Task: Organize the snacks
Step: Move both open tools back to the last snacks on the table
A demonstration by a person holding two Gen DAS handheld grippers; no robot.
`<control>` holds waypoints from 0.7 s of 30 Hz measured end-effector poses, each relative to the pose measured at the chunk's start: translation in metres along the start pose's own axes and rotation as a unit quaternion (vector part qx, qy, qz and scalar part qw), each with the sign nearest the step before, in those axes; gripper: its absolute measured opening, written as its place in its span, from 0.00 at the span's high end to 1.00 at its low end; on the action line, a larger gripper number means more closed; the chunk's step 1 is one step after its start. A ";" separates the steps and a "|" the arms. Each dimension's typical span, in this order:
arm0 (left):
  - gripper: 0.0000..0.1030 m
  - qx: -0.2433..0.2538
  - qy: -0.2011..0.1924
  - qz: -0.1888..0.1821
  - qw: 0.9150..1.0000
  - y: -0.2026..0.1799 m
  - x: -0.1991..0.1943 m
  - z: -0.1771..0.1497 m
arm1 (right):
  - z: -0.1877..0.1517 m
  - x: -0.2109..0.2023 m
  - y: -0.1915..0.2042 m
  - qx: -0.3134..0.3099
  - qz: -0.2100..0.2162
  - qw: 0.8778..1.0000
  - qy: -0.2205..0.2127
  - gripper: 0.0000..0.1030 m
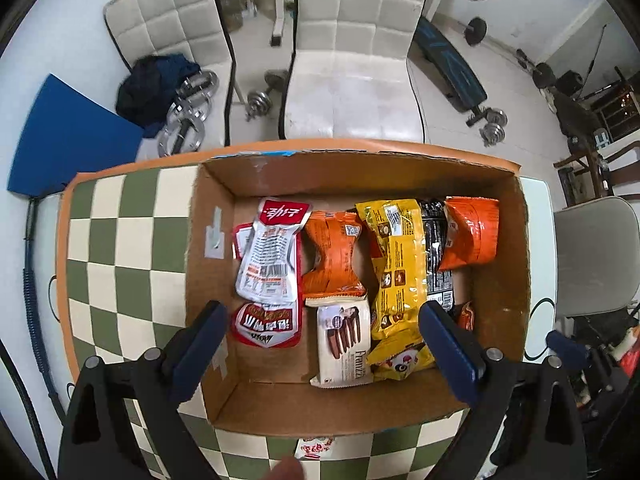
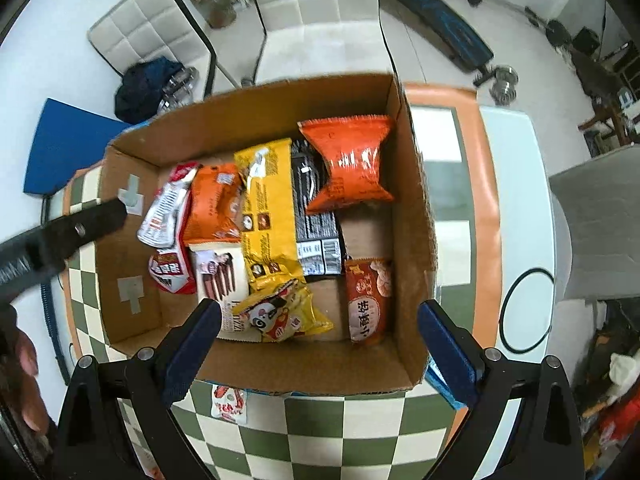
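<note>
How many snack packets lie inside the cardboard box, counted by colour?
Red-and-silver pouches: 2 clearly seen; a third may be hidden beneath
Orange packets: 2
Yellow packets: 2
Black packet: 1
White wafer pack: 1
Red-brown packet: 1
Total: 9

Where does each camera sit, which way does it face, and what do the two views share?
Left wrist: on the left tongs, facing down into the cardboard box; both open fingers show.
Right wrist: on the right tongs, facing down over the box's near right part; open fingers, the left tongs' arm and a hand show.
Shared: the box, the long yellow packet, the checked cloth.
</note>
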State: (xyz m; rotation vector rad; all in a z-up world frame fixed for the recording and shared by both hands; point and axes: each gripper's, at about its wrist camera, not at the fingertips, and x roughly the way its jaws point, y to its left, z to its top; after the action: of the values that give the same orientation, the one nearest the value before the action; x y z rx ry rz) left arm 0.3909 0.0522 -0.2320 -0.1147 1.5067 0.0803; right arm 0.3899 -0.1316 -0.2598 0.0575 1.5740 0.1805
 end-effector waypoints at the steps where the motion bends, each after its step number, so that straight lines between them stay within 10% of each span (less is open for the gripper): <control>1: 0.05 0.000 -0.010 0.004 1.000 -0.001 -0.005 -0.007 | -0.004 -0.006 0.001 -0.004 -0.002 1.000 -0.012 0.03; 21: 0.05 -0.023 -0.153 0.035 0.987 -0.019 -0.099 -0.131 | -0.094 -0.090 -0.010 -0.052 0.011 0.990 -0.128 0.03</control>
State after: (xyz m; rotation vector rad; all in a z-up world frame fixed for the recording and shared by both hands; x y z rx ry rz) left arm 0.2569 0.0187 -0.1407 -0.0827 1.2013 0.1807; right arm 0.2978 -0.1623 -0.1724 0.0150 1.3054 0.2619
